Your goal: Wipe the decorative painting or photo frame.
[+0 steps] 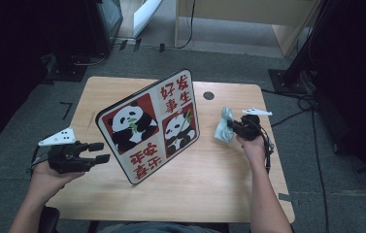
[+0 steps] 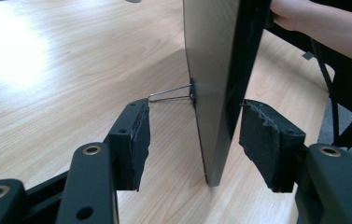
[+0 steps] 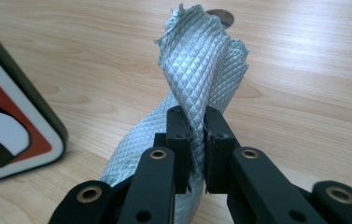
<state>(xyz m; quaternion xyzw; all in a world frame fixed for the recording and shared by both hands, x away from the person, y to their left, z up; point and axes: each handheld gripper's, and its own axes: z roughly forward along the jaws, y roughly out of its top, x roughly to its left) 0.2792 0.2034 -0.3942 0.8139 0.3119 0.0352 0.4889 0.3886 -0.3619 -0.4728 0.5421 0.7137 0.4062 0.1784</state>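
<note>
Two claws work over the wooden surface (image 1: 209, 179). Mid-surface, the panda board (image 1: 149, 126) stands upright on edge, between the open left claw's (image 2: 194, 140) pads, untouched. Right claw (image 3: 197, 140) pinches a grey cloth (image 3: 201, 60), right of the board.

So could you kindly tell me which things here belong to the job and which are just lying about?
In the job:
- standing panda-print board, between the open left tongs
- grey quilted cloth, pinched by the right tongs

Lying about:
- cables on the floor
</note>
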